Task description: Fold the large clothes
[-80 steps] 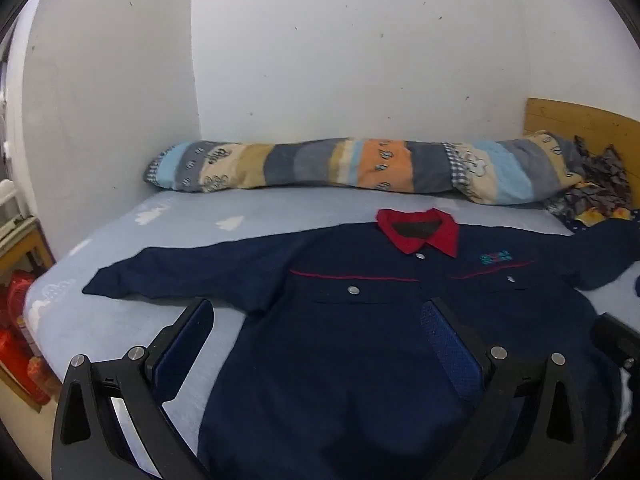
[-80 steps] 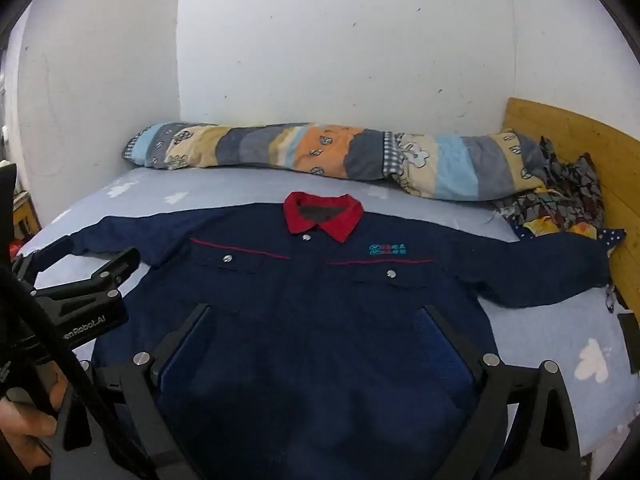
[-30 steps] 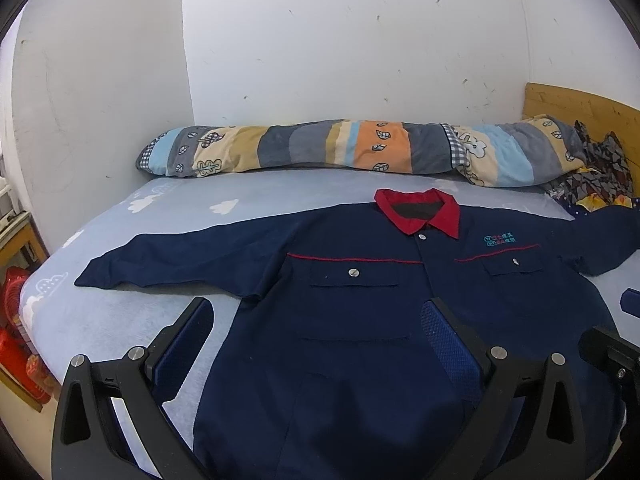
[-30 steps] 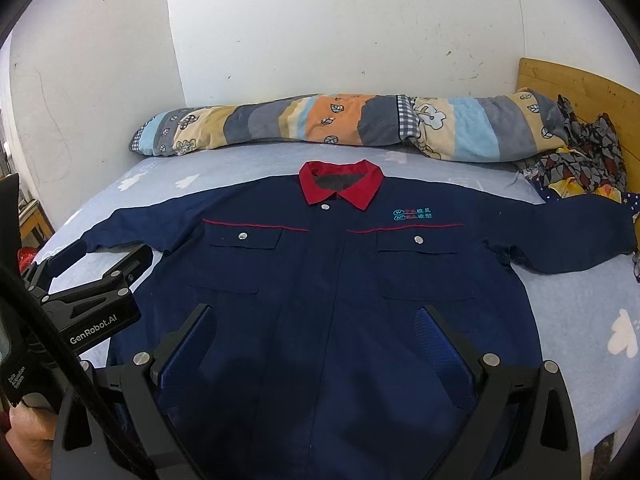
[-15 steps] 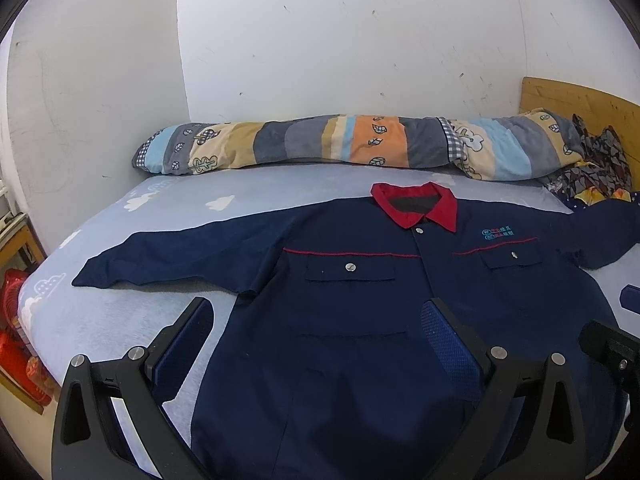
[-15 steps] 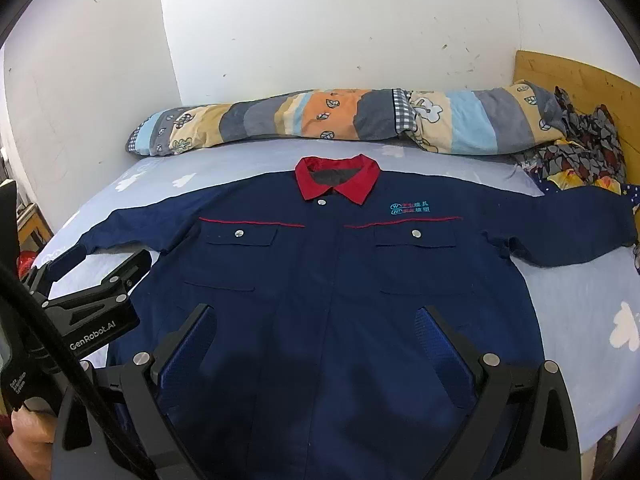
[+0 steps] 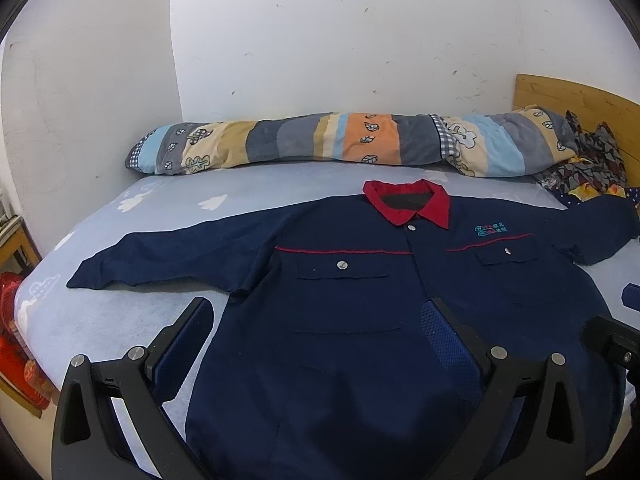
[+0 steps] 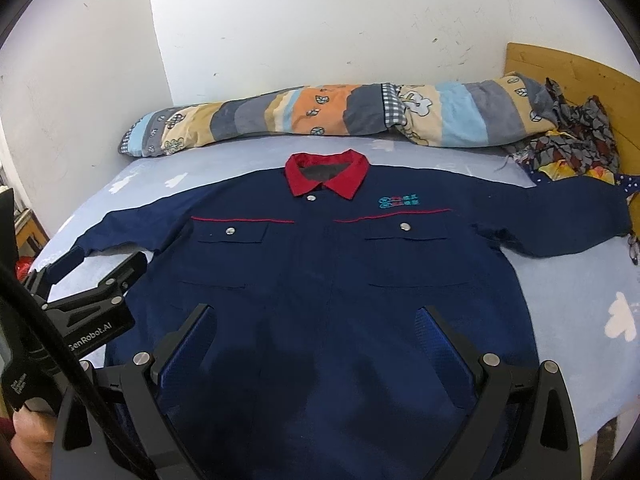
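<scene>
Navy jacket [image 8: 320, 280] lies flat, front up, on the bed [image 8: 568, 300], red collar [image 8: 326, 178] toward upper centre of frame, sleeves spread left-right, so long axis runs across the picture. Right gripper [image 8: 316, 344] hovers over the hem at lower centre, jaws wide apart, holding nothing. Left gripper [image 7: 316, 344] same (wide, empty), over the hem's left part. Left sleeve [image 7: 168, 260] reaches mid-left in the left wrist view; left gripper looks nearer it.

— What is carried by the bed [image 8: 568, 304]?
— A navy jacket [image 8: 320, 280] is spread flat at centre frame; a striped bolster [image 8: 328, 116] is laid across the top, patterned cloth [image 8: 568, 152] heaped upper right.
</scene>
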Demonstrator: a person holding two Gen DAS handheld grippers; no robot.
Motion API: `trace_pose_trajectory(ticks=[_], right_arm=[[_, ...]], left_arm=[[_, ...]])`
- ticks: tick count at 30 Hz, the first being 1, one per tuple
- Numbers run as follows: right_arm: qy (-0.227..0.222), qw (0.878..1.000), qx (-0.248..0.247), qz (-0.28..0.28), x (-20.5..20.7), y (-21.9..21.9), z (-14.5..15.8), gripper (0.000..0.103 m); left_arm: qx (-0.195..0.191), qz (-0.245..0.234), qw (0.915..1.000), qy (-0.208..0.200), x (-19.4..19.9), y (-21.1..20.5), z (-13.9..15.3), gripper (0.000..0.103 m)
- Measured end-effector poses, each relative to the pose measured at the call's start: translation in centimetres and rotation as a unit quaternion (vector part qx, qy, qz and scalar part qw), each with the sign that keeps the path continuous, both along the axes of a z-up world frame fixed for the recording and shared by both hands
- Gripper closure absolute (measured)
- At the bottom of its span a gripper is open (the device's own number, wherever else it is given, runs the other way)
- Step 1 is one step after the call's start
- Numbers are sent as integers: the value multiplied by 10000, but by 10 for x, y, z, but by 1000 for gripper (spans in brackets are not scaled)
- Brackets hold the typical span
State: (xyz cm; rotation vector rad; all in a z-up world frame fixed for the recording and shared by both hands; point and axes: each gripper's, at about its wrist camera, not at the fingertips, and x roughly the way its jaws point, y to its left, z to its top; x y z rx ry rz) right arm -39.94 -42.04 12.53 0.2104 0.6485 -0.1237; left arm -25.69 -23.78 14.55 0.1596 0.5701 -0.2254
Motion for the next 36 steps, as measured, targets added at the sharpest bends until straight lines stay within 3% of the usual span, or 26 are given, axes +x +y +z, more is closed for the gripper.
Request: trace_pose_trajectory(ticks=[7,11,17,22,26,31,36], right_arm=[[28,9997,44,-221,-9,-15,1,2],[-62,9968,640,-470,-18,-49,4,2],[-152,9812,1527,-1171,-37,-118,5,2],[-879,9504,2435,-1722,-80,-207,19,2],[-1239,9199,3031,-2160,-108,-297,10,2],[-1355,8877,3337,-2868,-123,-415,-10,27],[-1352,8712,3408,-3265,-102,-508,-24,36]], left_arm=[[37,-72,10000,-7,-2,1,1,0],[42,-88,10000,7,-2,0,0,0],[177,-232,9995,99,-3,-9,-4,0],[389,-402,9984,25,-8,-18,-8,0],[475,-499,9976,117,-6,-26,-14,0],[572,-654,9959,257,-2,-41,-22,0],[728,-932,9926,260,-4,-66,-29,0]])
